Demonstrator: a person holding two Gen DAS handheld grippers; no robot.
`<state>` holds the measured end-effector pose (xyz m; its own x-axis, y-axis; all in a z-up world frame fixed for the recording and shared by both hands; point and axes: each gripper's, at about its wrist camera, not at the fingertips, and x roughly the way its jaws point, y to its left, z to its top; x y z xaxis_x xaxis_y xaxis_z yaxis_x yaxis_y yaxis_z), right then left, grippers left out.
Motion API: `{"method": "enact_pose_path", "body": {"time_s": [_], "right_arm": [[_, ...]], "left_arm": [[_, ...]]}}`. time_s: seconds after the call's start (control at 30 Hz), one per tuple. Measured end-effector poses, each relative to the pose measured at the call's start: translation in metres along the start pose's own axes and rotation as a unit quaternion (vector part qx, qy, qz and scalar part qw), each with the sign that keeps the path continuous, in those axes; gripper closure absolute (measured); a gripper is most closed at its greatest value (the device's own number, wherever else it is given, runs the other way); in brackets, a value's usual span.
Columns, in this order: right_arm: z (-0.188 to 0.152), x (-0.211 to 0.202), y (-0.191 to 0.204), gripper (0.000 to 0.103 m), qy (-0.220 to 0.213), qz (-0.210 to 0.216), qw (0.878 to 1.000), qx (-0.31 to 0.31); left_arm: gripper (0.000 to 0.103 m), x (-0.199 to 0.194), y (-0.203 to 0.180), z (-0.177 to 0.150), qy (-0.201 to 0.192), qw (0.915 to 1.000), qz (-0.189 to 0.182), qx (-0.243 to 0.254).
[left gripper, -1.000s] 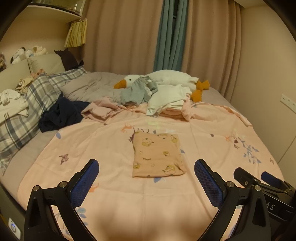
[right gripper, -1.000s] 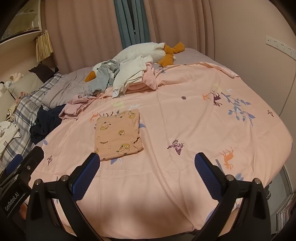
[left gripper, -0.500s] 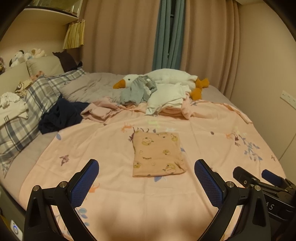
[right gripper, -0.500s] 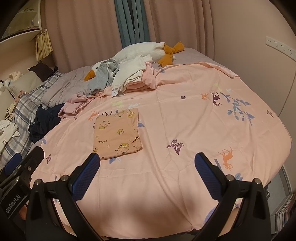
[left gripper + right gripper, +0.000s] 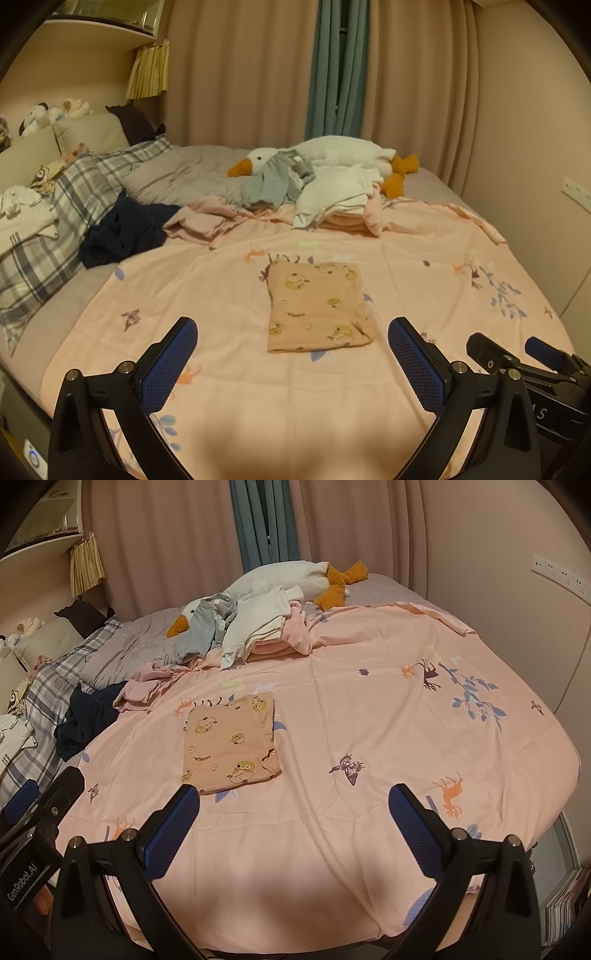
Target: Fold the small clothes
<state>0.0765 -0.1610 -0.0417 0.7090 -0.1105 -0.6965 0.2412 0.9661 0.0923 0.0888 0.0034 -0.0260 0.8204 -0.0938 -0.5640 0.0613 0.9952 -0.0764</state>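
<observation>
A small peach garment with cartoon prints [image 5: 317, 306] lies folded into a flat rectangle on the pink bed sheet [image 5: 221, 295]; it also shows in the right wrist view [image 5: 231, 740]. My left gripper [image 5: 291, 354] is open and empty, held above the sheet just in front of the garment. My right gripper [image 5: 293, 819] is open and empty, in front and to the right of the garment. The right gripper's body shows at the lower right of the left wrist view [image 5: 517, 365]. A heap of unfolded clothes [image 5: 325, 195] lies at the far side of the sheet.
A white goose plush [image 5: 332, 155] lies behind the clothes heap. A dark navy garment [image 5: 122, 229] and plaid pillows [image 5: 66, 206] are on the left. Curtains [image 5: 332, 66] hang behind the bed. A wall [image 5: 535, 609] runs along the right side.
Both grippers have drawn back and risen slightly, so the folded garment appears a little farther away. The garment has not moved and both grippers stay open.
</observation>
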Motion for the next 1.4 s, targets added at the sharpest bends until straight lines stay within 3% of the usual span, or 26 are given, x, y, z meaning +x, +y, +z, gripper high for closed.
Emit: {"method": "enact_pose_path", "body": {"time_s": [1.4], "right_arm": [[-0.0059, 0.0036, 0.0025, 0.000, 0.010, -0.009, 1.000, -0.010]], "left_arm": [[0.001, 0.0023, -0.0021, -0.0057, 0.006, 0.9999, -0.003, 0.011]]}}
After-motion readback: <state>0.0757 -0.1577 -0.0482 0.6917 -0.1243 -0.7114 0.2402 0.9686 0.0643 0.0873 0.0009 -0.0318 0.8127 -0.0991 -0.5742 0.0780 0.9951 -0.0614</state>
